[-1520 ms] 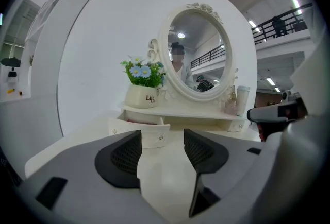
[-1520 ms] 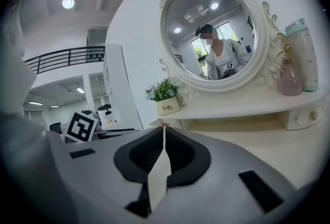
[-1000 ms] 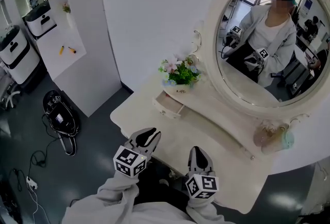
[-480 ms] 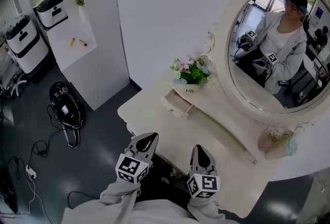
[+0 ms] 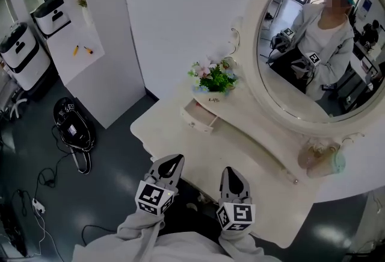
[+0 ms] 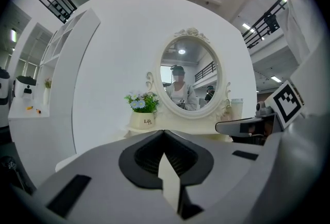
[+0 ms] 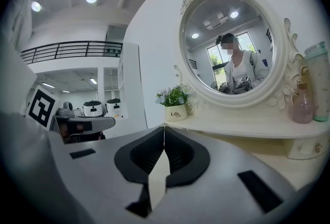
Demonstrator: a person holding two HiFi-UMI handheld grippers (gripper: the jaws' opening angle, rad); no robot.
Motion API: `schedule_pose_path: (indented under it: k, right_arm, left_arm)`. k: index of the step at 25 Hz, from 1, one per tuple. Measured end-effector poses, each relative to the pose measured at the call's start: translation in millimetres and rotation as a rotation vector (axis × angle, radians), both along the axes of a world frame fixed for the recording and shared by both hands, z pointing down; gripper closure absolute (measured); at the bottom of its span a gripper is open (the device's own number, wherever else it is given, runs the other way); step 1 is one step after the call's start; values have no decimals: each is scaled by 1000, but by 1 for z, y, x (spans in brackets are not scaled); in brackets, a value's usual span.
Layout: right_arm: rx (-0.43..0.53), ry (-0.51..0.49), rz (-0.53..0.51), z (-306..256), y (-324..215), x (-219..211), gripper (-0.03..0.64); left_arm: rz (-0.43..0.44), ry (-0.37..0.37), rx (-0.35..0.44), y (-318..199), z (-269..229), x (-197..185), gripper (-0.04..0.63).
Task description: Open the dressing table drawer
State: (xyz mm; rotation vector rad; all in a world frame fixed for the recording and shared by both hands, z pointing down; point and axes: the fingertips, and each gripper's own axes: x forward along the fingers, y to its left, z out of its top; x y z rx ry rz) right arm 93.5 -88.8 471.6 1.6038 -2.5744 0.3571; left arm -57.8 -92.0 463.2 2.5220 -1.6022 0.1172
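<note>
- Your left hand-held gripper [image 5: 171, 164], lower centre of the head view, has gone from part-open a second ago to fully shut. Nothing sits between its jaws.
- Your right hand-held gripper [image 5: 233, 175], just beside it, is also closed and empty, its jaws meeting in its own view.
- Both hang at the near edge of the worktop [image 5: 157, 132], roughly where they were a second ago. Only the head camera has swung.
- The drawer [image 5: 197, 117], just under the flower pot [image 5: 212, 97] at mid-frame, stands pulled out, as it did a second ago. It is well apart from both grippers.
- By the look of it, the opening is already done, and closed, empty jaws held this far back suggest you are finished rather than reaching.
- A second drawer [image 7: 304, 148], at the lower right of the right gripper view, appears shut.
- The pot reads "Life" in both gripper views, with a smaller line beneath too small to read.
- The black-and-white square markers on the grippers carry no words.
</note>
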Motion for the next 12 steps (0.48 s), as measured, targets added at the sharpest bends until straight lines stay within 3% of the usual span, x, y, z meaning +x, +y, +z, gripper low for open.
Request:
schedule_pose_path:
  k: [12]
  right_arm:
    - [-17, -7, 5, 5, 6, 8, 583]
  left_arm:
    - [47, -3, -5, 1, 6, 21, 580]
